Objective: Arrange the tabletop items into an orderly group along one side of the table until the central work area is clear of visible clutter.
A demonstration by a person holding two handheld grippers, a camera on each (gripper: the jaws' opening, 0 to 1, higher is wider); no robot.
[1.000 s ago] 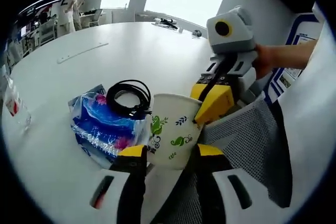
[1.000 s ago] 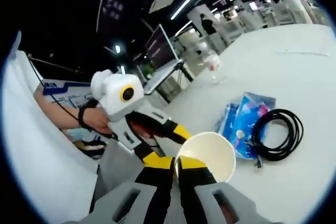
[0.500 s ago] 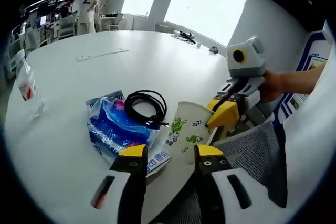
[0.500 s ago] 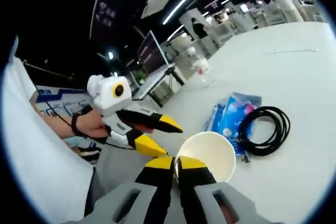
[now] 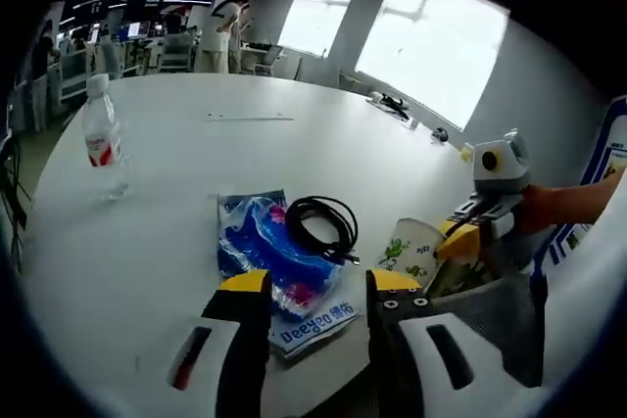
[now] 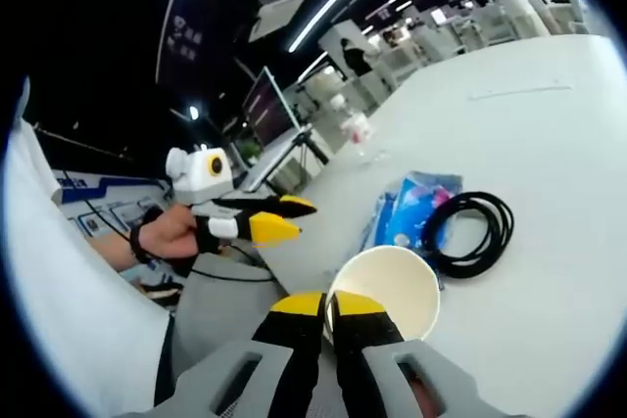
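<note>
From the left: a water bottle stands alone, well apart from the rest on the white table. Nearer me lies a blue packet with a coiled black cable on top. My left gripper hovers wide and empty over the packet. At right, my right gripper pinches the rim of the paper cup, near the table's edge. Nothing looks grouped yet; bottle, packet and cable remain to be gathered.
</note>
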